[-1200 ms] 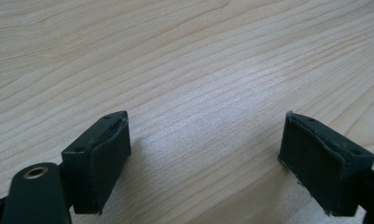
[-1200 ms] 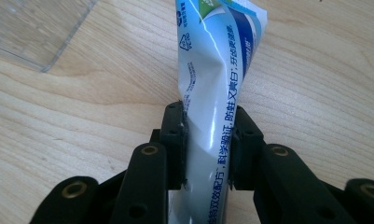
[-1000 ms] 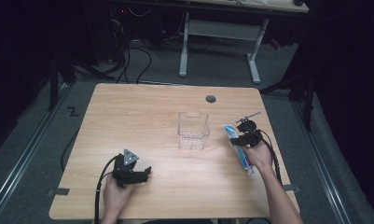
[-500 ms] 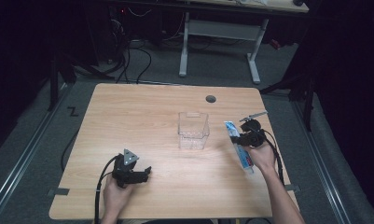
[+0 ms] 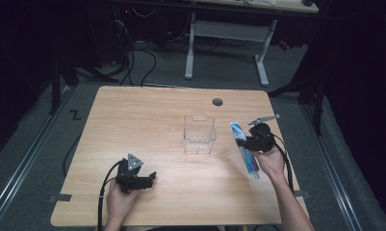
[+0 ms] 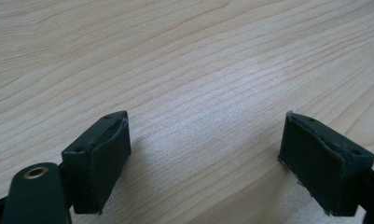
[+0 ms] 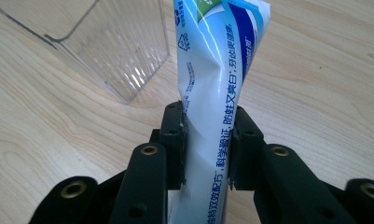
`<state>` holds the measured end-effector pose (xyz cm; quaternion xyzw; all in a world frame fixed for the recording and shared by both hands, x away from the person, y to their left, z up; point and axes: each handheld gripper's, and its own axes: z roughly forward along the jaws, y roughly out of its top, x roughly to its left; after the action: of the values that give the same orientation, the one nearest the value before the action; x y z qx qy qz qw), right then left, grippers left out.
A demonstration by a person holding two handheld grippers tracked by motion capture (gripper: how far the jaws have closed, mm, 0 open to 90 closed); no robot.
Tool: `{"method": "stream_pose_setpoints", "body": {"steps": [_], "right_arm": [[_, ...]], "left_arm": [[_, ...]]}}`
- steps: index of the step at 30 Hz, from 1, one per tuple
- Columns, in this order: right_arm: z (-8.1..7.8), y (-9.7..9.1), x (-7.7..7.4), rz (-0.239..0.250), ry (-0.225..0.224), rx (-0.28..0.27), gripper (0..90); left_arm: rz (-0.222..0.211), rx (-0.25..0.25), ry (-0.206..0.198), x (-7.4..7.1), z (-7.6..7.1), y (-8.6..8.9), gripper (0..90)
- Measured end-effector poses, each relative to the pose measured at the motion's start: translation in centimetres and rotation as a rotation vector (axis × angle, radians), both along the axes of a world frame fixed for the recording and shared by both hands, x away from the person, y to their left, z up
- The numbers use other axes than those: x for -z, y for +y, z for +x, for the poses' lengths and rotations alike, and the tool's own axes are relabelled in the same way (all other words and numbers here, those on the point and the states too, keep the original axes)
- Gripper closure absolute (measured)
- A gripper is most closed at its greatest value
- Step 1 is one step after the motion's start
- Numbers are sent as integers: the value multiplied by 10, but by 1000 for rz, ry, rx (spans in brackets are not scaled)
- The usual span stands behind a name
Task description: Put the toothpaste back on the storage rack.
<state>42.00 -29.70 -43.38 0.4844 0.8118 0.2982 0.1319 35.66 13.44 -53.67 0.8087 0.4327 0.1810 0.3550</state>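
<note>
one soft, light toothpaste tube (image 7: pixel 217 88) dents where the right tool (image 7: pixel 207 140) clamps its middle; left tool (image 6: pixel 212 158) gapes empty.

The desk (image 5: pixel 147 120) is brightly lit from above — its surroundings fall to near black. Close views are sharp, with soft shadows and a pale sheen on the wood.
</note>
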Motion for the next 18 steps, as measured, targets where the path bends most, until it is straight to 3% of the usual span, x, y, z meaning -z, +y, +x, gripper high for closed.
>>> {"method": "stream_pose_setpoints", "body": {"steps": [18], "right_arm": [[-7,9,-20,41,-95,-37,714]], "left_arm": [[0,0,0,0,0,0,166]]}}
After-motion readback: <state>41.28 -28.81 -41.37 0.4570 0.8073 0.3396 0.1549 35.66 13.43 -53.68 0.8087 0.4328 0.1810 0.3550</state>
